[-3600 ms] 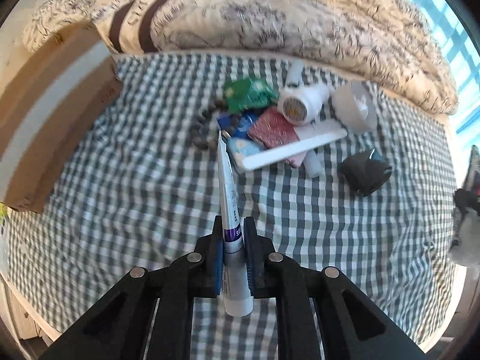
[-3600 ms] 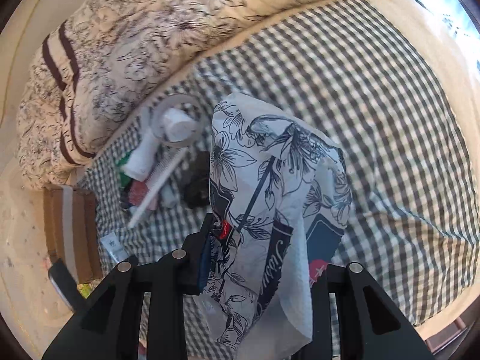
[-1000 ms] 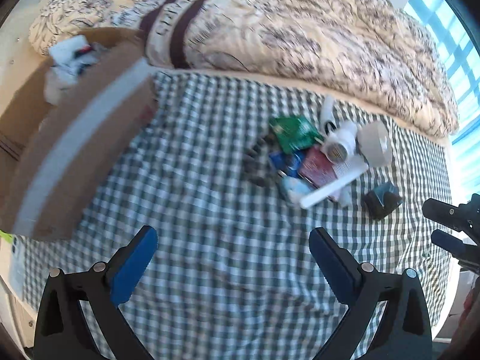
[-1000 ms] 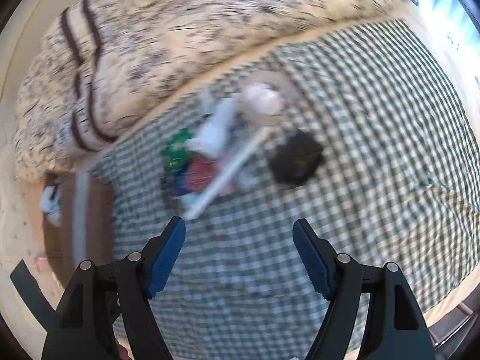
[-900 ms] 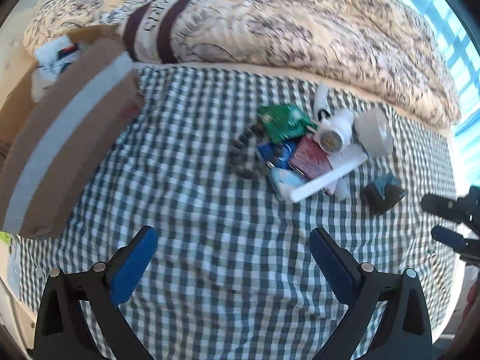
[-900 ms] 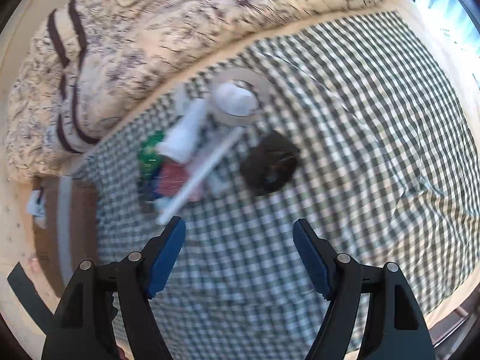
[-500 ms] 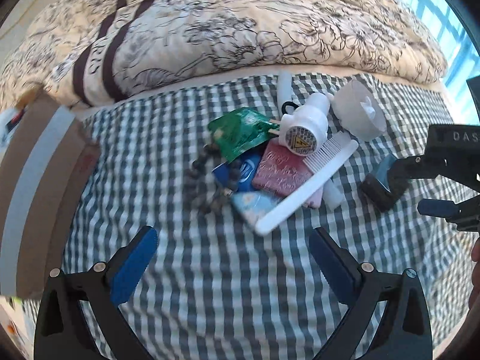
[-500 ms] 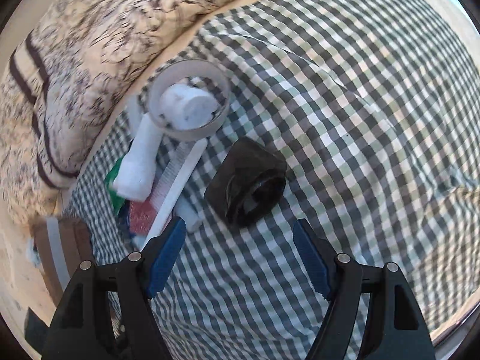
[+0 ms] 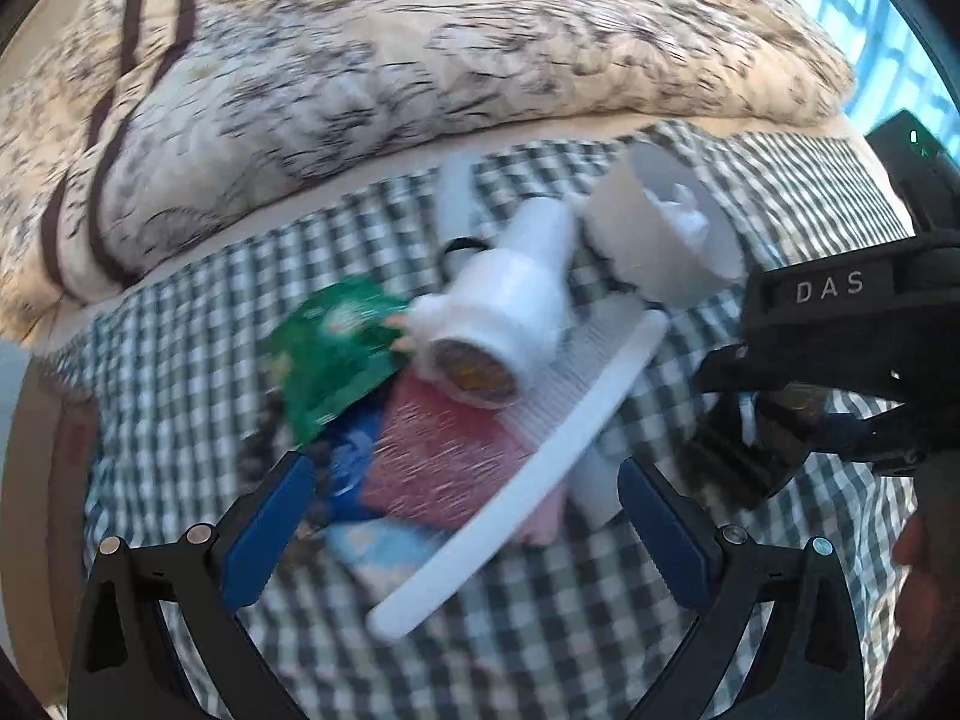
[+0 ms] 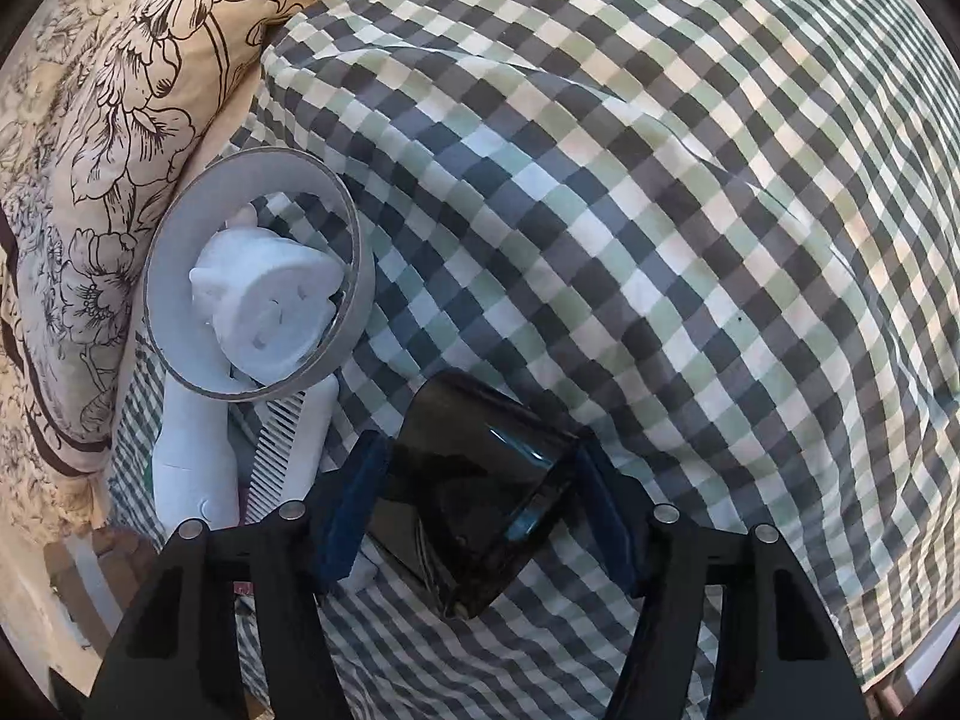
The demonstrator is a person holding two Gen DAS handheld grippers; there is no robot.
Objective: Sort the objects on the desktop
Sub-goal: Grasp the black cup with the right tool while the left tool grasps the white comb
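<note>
On the bed's checked sheet (image 10: pixel 600 192), the clutter gathers around one landmark, the long white comb (image 9: pixel 528 480), which lies slanted across the pile. The right gripper (image 10: pixel 477 498) points steeply down with a glossy black cylindrical object (image 10: pixel 474 492) between its blue fingers (image 10: pixel 348 510); the jaws are closing, the pads sit right at the object's two sides, but whether they already press on it cannot be told. That black object lies just beside the comb's far end, on the side away from the quilt (image 9: pixel 420 60). The left gripper (image 9: pixel 462 516) hovers over the comb's near half, its fingers (image 9: pixel 264 522) spread wide and empty. Resting across the comb's toothed end is a white bottle-like item (image 9: pixel 510 306); beyond that end sits a pale ring with a white piece inside (image 10: pixel 264 282). Under the comb's middle lies a red packet (image 9: pixel 444 456), with a green packet (image 9: pixel 336 354) and a blue packet (image 9: pixel 354 462) farther out, blurred.
</note>
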